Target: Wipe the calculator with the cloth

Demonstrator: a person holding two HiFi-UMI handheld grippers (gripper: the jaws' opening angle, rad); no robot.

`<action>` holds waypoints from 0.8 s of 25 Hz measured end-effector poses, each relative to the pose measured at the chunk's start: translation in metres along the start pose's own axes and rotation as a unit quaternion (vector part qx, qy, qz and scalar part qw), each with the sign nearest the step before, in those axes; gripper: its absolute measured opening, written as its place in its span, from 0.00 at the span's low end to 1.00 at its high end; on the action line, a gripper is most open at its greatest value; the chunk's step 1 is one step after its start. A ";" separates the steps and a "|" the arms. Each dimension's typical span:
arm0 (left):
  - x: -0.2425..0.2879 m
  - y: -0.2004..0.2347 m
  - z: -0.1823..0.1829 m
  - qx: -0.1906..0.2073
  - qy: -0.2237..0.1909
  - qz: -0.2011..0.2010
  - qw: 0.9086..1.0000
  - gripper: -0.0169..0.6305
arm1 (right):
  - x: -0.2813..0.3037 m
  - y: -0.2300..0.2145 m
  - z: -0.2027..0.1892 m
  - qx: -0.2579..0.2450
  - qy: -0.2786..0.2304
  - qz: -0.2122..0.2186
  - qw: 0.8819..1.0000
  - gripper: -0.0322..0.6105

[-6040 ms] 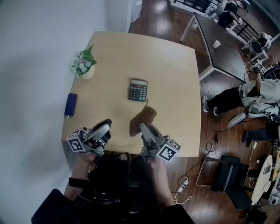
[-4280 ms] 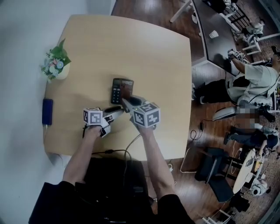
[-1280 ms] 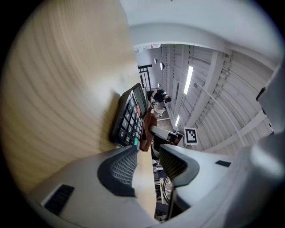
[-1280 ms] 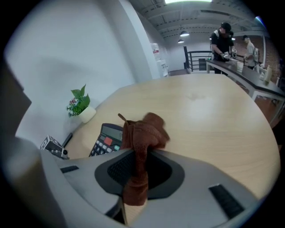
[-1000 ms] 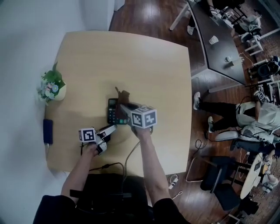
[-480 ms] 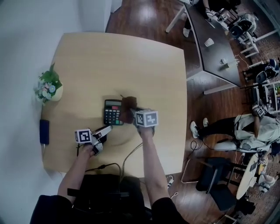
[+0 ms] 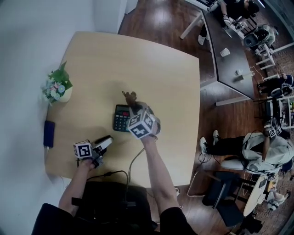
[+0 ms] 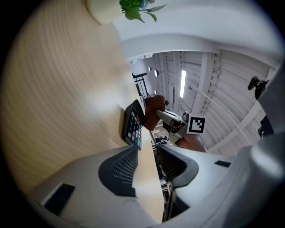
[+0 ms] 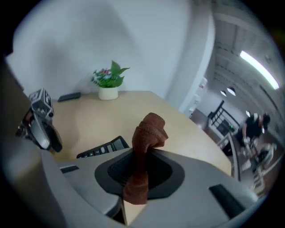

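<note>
Right gripper view: right claw [image 9: 133, 176] pinches brown cloth [image 9: 149, 131] beside calculator [image 9: 104, 148].

Head view: right gripper [image 7: 136, 109] sits over the calculator [image 7: 120, 118]. Its cube covers the calculator's right side and its own jaws. Only a tip of the cloth [image 7: 131, 97] pokes out past it.
Right gripper view: jaw body hides the calculator except a strip of keys and the display. Cloth's lower end disappears between the jaws. Left gripper [image 9: 49, 138] is blurred near the picture's edge.
Left gripper view: calculator near edge-on, key print unreadable, far end behind the cloth. Plant pot [image 8: 104, 9] cut off by the top edge.
Dark blue item [image 7: 49, 133] at the counter [image 7: 161, 69] edge: too small to identify.
</note>
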State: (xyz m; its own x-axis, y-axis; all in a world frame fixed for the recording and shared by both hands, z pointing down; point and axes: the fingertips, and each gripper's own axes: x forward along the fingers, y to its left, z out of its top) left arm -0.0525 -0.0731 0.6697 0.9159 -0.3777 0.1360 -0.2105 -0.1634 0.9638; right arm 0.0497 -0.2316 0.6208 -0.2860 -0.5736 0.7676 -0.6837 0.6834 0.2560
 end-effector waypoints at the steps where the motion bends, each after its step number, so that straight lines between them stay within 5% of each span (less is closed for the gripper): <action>1: -0.006 0.003 -0.001 0.005 0.005 0.012 1.000 0.25 | 0.009 0.013 0.003 -0.047 0.015 0.004 0.999 0.16; 3: -0.017 0.009 -0.005 0.006 0.011 0.027 1.000 0.25 | 0.027 0.044 -0.006 -0.117 0.052 0.031 0.991 0.16; 6: -0.026 0.010 -0.005 -0.004 -0.002 0.016 1.000 0.25 | 0.039 0.087 -0.025 -0.152 0.082 0.073 0.982 0.15; 13: -0.025 0.009 -0.003 -0.066 -0.021 -0.012 0.998 0.25 | 0.012 0.156 -0.053 -0.168 0.113 0.151 0.968 0.15; 17: -0.023 0.008 -0.002 -0.063 -0.020 -0.013 0.998 0.25 | -0.012 0.187 -0.071 -0.158 0.137 0.230 0.951 0.15; 20: -0.030 0.020 -0.008 -0.088 -0.015 0.025 0.996 0.24 | -0.021 0.164 -0.053 -0.105 0.112 0.231 0.961 0.15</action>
State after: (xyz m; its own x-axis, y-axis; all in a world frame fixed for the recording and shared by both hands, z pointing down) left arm -0.0811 -0.0580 0.6864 0.8946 -0.4085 0.1812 -0.1907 0.0178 0.9815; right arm -0.0206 -0.0837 0.6784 -0.3585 -0.0905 0.9291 -0.3608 0.9314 -0.0484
